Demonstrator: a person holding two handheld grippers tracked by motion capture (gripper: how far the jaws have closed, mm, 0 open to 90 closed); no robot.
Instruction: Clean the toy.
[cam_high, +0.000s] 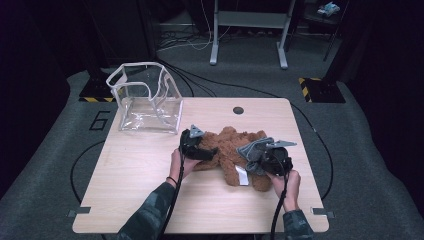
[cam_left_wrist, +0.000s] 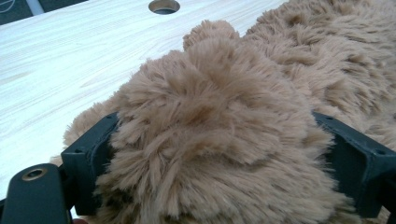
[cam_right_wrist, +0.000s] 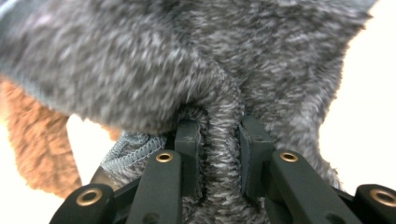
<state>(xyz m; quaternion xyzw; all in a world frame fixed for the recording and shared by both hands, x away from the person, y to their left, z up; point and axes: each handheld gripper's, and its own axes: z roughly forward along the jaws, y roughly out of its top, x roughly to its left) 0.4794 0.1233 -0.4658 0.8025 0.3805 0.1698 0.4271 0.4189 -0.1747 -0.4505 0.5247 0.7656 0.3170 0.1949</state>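
Nearest the table's front edge, the person's 2 forearms in dark patterned sleeves come in, each hand carrying a claw with a black cable trailing back. The right claw (cam_high: 262, 159) is clenched on a fold of grey fleecy garment (cam_high: 255, 150); in the right gripper view its 2 black jaws stand close together with a ridge of the grey cloth (cam_right_wrist: 219, 154) pinched between them, and a stitched hem shows just left of the jaws. The garment sits on the right part of the brown plush bear (cam_high: 230, 152), which lies in the middle of the table (cam_high: 140, 170) with a white label near its lower end. The left claw (cam_high: 202, 150) grasps a rounded, furry limb of the bear: in the left gripper view the jaws stand wide apart with the tan fur (cam_left_wrist: 215, 130) bulging between them and pressing against both.

Farther back, at the table's far left corner, stands a clear plastic bag (cam_high: 147, 100) with white edging, open at the top and well apart from the bear. A round hole (cam_high: 238, 110) sits near the far edge. Beyond it lie grey floor, cables and a metal frame.
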